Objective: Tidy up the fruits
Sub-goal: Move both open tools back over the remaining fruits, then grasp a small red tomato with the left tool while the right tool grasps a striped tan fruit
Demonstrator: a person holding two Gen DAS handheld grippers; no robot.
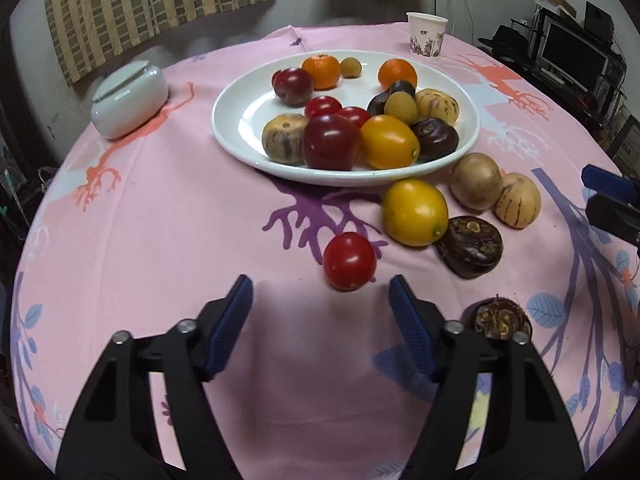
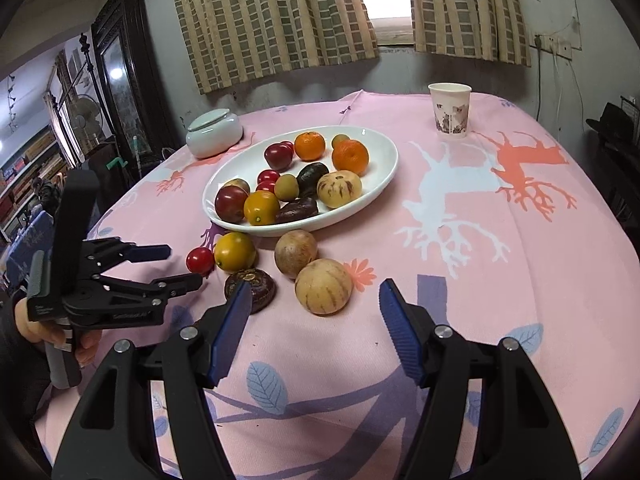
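A white plate (image 1: pixel 240 120) (image 2: pixel 376 148) holds several fruits: oranges, red and yellow tomatoes, dark purple ones. Loose on the pink cloth lie a red tomato (image 1: pixel 349 261) (image 2: pixel 200 260), a yellow tomato (image 1: pixel 415 213) (image 2: pixel 235 252), a dark brown fruit (image 1: pixel 470 246) (image 2: pixel 250 290), a brown round fruit (image 1: pixel 476 181) (image 2: pixel 296 253) and a striped pale fruit (image 1: pixel 518 199) (image 2: pixel 323 286). My left gripper (image 1: pixel 320 284) (image 2: pixel 184 266) is open, the red tomato just past its tips. My right gripper (image 2: pixel 315 288) (image 1: pixel 587 191) is open, just short of the striped fruit.
A paper cup (image 1: pixel 427 34) (image 2: pixel 450 110) stands at the far right of the table, and a white lidded jar (image 1: pixel 128 98) (image 2: pixel 214 132) at the far left. Another dark fruit (image 1: pixel 502 318) lies by my left gripper's right finger. A hand (image 2: pixel 86 350) holds the left gripper.
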